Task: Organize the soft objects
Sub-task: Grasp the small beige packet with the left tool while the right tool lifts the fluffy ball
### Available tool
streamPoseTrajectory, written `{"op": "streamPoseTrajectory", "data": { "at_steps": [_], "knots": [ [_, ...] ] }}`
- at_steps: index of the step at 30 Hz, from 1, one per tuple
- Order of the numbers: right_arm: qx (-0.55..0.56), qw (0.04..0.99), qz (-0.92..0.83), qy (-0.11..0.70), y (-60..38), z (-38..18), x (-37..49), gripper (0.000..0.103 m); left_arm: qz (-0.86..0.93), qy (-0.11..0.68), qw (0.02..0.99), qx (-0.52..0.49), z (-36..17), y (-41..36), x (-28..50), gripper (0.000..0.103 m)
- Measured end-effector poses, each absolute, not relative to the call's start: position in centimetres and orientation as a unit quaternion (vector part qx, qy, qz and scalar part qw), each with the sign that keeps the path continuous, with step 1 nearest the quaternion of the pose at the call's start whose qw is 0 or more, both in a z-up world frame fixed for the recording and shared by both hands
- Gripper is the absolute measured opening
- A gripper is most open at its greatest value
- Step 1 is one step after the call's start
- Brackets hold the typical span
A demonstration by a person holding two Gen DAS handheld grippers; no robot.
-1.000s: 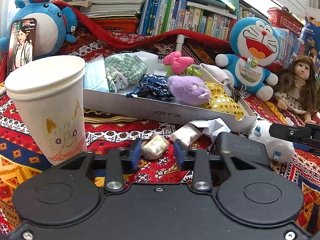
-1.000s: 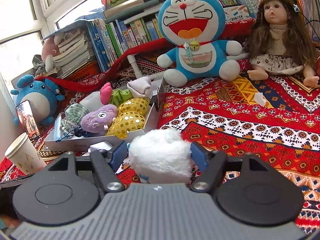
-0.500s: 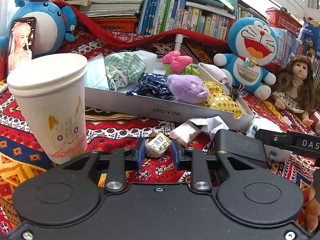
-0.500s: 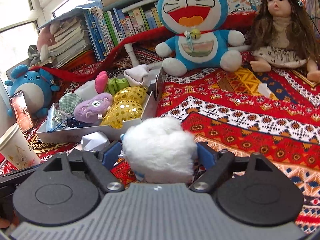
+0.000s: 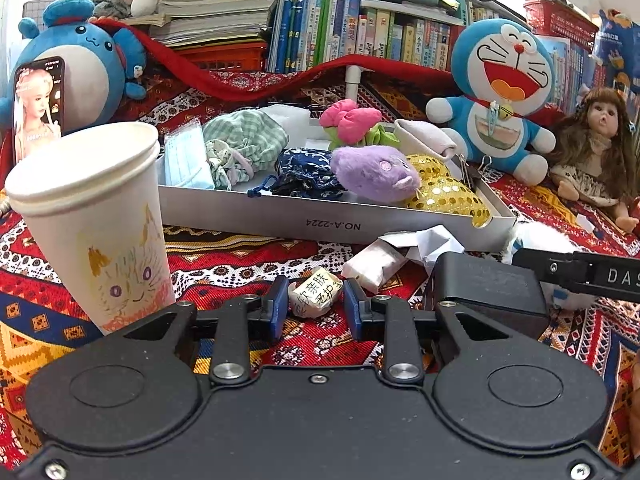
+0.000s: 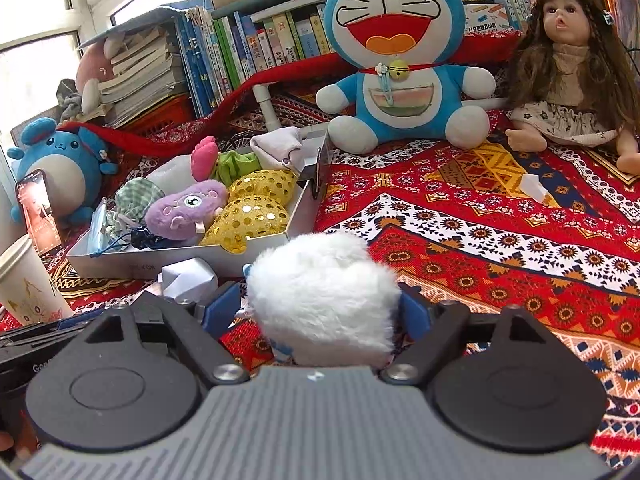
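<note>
Behind white plush, right gripper fingers mostly hidden.

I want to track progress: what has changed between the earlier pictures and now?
The left hand-held gripper narrowed around the small printed packet. The right hand-held gripper came closer to the tray, white fluffy toy between its fingers. Tray contents stayed.
</note>
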State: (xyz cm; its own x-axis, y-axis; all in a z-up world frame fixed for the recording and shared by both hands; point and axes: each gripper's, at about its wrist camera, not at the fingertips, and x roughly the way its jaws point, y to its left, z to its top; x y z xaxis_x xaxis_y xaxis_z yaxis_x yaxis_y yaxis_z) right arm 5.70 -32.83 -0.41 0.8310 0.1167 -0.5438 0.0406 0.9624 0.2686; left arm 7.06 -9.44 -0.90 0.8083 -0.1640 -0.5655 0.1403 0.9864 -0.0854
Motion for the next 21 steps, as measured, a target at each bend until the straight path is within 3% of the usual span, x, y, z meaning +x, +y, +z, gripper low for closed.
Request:
{"op": "streamPoseTrajectory", "data": {
  "at_steps": [2, 10, 21],
  "knots": [
    [0.134, 0.948, 0.018, 0.288, -32.8, -0.3, 5.5, 0.072, -0.080, 0.300, 0.950, -0.026, -0.8, -9.2, 7.0, 0.026],
    [0.125, 0.957, 0.023, 0.260, -32.9, 1.3, 4.3, 0.071, -0.091, 0.285, 0.954, -0.024, 0.8, -8.7, 6.0, 0.025],
    [0.123, 0.963, 0.046, 0.234, -32.6, 4.8, 5.0, 0.071, -0.138, 0.259, 0.955, -0.039, 7.0, -7.1, 5.3, 0.025]
  ]
}}
